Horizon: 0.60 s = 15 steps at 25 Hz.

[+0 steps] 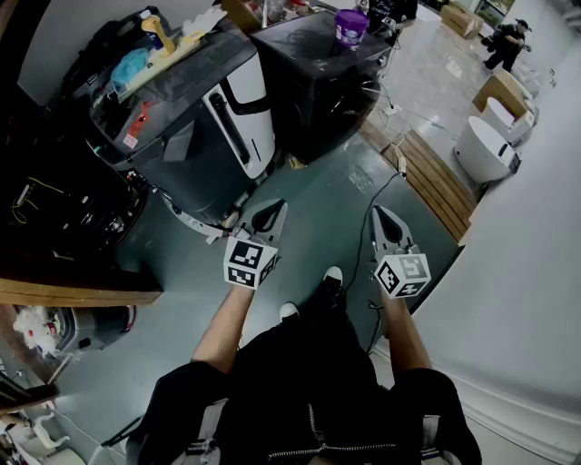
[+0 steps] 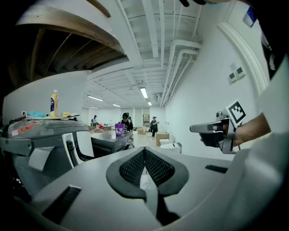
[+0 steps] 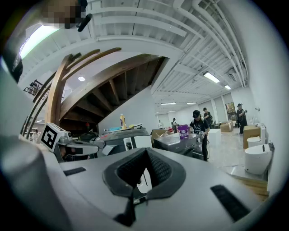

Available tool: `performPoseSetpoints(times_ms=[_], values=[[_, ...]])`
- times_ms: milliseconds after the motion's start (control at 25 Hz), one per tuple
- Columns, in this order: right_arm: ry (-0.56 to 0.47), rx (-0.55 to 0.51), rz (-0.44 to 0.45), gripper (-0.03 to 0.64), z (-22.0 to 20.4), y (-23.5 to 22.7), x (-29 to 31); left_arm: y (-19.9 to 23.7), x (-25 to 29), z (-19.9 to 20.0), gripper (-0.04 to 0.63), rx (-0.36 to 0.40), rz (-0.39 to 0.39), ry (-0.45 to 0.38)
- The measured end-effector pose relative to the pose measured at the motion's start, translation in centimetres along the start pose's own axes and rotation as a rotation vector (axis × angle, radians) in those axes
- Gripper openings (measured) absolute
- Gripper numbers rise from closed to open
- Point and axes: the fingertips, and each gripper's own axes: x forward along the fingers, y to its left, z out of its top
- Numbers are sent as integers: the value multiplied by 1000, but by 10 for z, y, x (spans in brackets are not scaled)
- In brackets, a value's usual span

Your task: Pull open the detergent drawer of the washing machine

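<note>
The dark grey washing machine (image 1: 195, 136) stands at the upper left, with a white door (image 1: 247, 109) and a paler grey panel (image 1: 179, 141) on its front. It also shows at the left of the left gripper view, as the washing machine (image 2: 40, 149). Both grippers hover over the floor, short of the machine and touching nothing. My left gripper (image 1: 270, 211) (image 2: 144, 151) is shut and empty, its tip nearest the machine's lower corner. My right gripper (image 1: 379, 214) (image 3: 145, 155) is shut and empty, further right.
A second dark machine (image 1: 327, 73) with a purple tub (image 1: 351, 25) on top stands behind. A yellow bottle (image 1: 160, 32) and clutter lie on the washer's top. A cable (image 1: 363, 245) runs over the floor. Wooden planks (image 1: 436, 182) and white fixtures (image 1: 486, 150) are at the right. People stand far off.
</note>
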Motion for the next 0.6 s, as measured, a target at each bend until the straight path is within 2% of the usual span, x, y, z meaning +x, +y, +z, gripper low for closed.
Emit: performPoseSetpoints(times_ms=[600], values=[[-1,4,-19,6,-1,-8,16,7,21,-2,18,-12,-21,4]])
